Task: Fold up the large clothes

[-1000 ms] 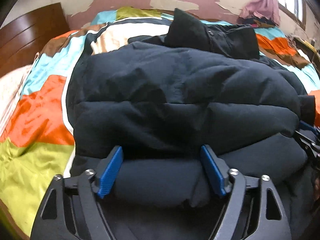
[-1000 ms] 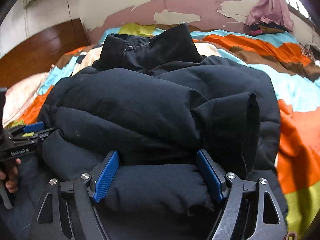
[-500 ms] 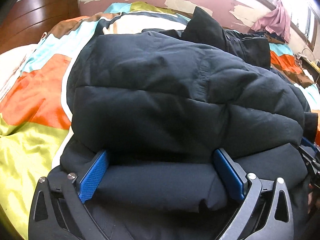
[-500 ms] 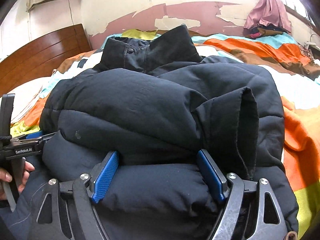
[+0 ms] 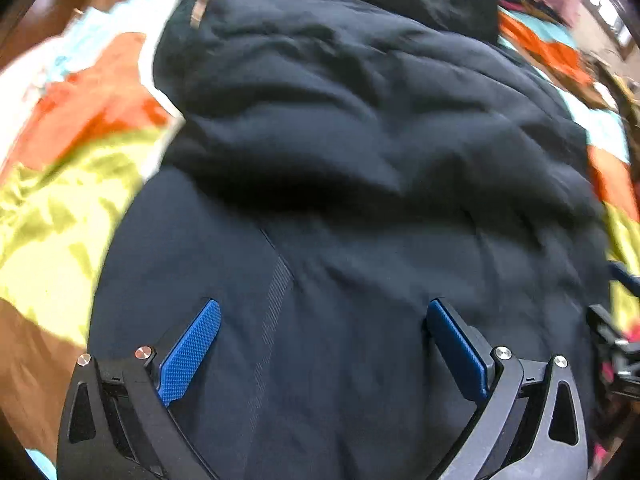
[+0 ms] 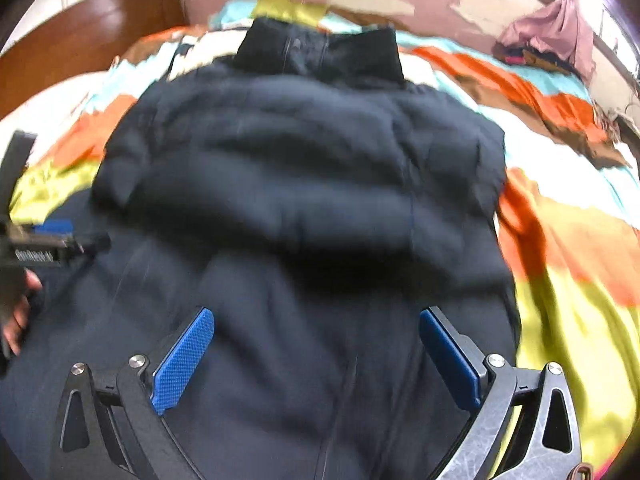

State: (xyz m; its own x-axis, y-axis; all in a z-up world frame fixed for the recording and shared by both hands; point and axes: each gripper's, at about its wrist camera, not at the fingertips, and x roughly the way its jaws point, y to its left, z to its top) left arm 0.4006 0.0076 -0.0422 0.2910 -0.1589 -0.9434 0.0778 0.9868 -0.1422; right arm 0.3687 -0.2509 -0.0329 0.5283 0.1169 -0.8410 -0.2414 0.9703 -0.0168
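On the bed (image 6: 568,240), dark puffy jacket (image 5: 360,128) lies part-folded, left hand-held gripper (image 5: 320,344) and right hand-held gripper (image 6: 316,352) both spread apart over its lower part; slick padding may spring open.

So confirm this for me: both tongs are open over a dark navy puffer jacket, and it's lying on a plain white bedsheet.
Not quite. The left tongs and right tongs are open over the dark navy puffer jacket, but the bedspread is not plain white: the right wrist view shows bright blocks of orange, yellow-green, turquoise, brown and white.
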